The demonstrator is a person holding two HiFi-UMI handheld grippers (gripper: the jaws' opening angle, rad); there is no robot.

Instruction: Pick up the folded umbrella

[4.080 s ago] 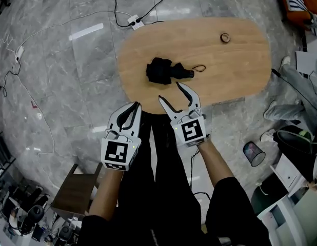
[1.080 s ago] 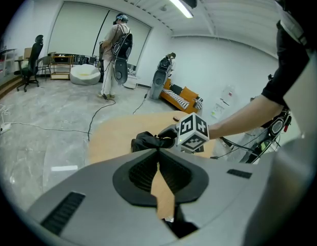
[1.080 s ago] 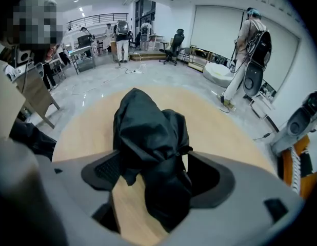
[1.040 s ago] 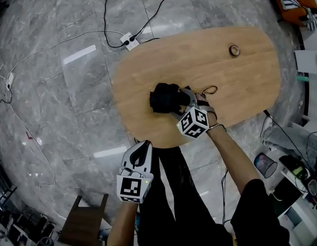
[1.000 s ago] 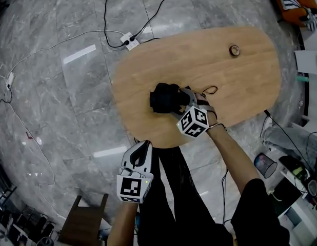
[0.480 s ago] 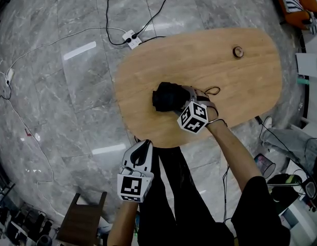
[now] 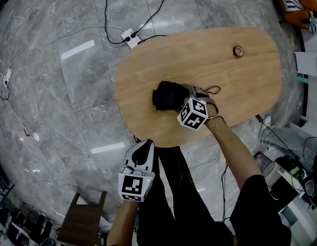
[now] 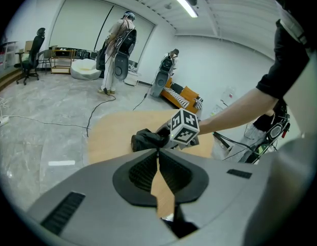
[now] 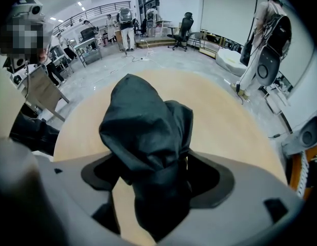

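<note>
The folded black umbrella [image 7: 166, 96] sits near the middle of the oval wooden bench [image 7: 210, 55]. Its bunched fabric is caught between the jaws of the right tool [image 7: 185, 93], which are closed narrowly on it, apparently to secure a lift. The left tool [image 7: 144, 146] hangs off the bench's near edge, jaw tips together, holding nothing.

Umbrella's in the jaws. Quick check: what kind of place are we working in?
Probably a robotics lab or open workshop: robot-like rigs stand about, an office chair sits at the edge, and a power strip trails cables over the stone floor beside the table.
</note>
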